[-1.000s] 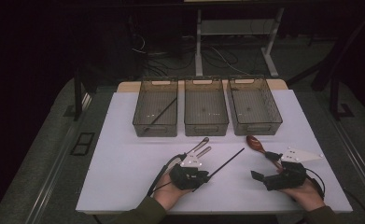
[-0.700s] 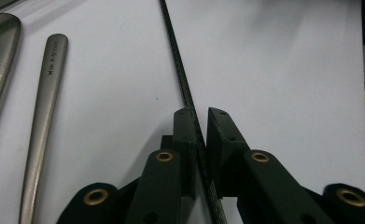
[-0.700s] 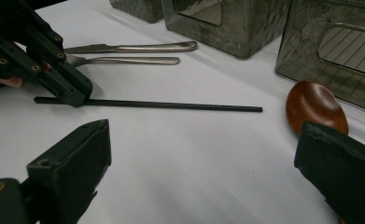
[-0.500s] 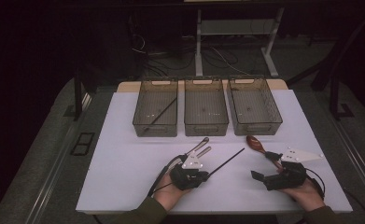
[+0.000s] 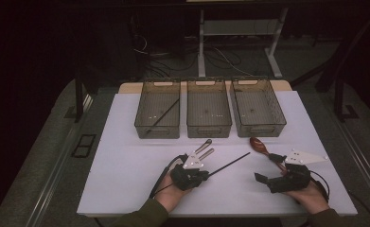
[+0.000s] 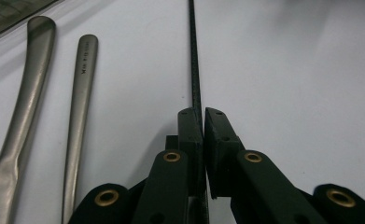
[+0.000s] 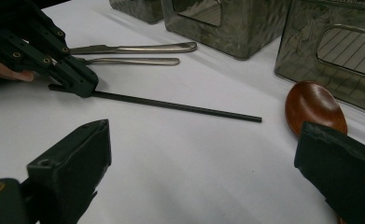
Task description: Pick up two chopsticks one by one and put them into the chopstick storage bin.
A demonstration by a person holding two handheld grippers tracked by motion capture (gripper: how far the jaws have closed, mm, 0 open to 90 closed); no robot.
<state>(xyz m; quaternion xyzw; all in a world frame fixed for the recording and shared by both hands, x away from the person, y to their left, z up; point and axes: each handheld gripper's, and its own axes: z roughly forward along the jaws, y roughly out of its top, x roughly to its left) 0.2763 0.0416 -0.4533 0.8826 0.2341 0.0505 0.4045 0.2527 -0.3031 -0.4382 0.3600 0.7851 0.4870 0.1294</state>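
Left gripper view looks straight down the black chopstick (image 6: 195, 60), which runs away across the white tabletop (image 6: 287, 70) and passes back between the two jaws of the left hand-held gripper (image 6: 203, 119). The jaws have just been closing and now pinch the stick near its close end, a sensible place to hold it, since the long free end can then be swung toward a bin. Just to the left of the stick lie two metal handles (image 6: 80, 107), side by side and untouched. In the high view the left hand-held gripper (image 5: 199, 176) sits low on the tabletop with the chopstick (image 5: 230, 163) angling up and to the right from it. Three clear bins stand in a row at the far side; the left bin (image 5: 158, 109) already holds a similar dark stick, so this one probably belongs there too. The right hand-held gripper (image 5: 270, 177) rests near the front right with its jaws standing wide apart and nothing between them. In the right gripper view the brown wooden spoon (image 7: 314, 108) lies just beyond one jaw, likely the next thing for that hand.
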